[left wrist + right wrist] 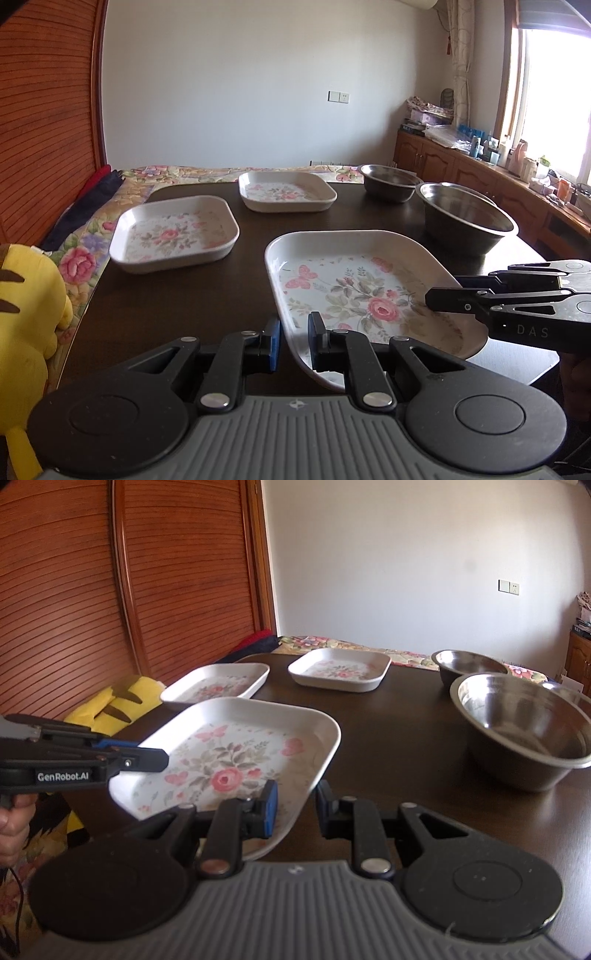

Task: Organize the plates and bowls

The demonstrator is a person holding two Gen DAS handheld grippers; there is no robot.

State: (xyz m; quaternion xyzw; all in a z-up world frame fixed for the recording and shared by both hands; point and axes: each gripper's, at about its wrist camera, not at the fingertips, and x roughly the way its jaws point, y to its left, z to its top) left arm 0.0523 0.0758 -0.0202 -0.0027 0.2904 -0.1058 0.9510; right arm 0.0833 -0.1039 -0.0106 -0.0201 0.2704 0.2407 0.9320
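Fingers on both grippers straddle the rim of the big white square floral plate (pixel 369 295), one pad inside and one outside, jaws part open with a visible gap, so no firm clamp yet as far as I can judge. Left gripper (pixel 294 341) is on the plate's left rim, right gripper (pixel 293 808) on its right rim; plate looks tilted, whether it touches the dark wooden table (pixel 184 295) is unclear. Left to right: yellow plush toy (pixel 26 314) off the table edge, two smaller white floral plates (pixel 173 232) apart behind, two steel bowls (pixel 465 218) on the right. To do it well: close both evenly, keep level, lift together, nest plates by size
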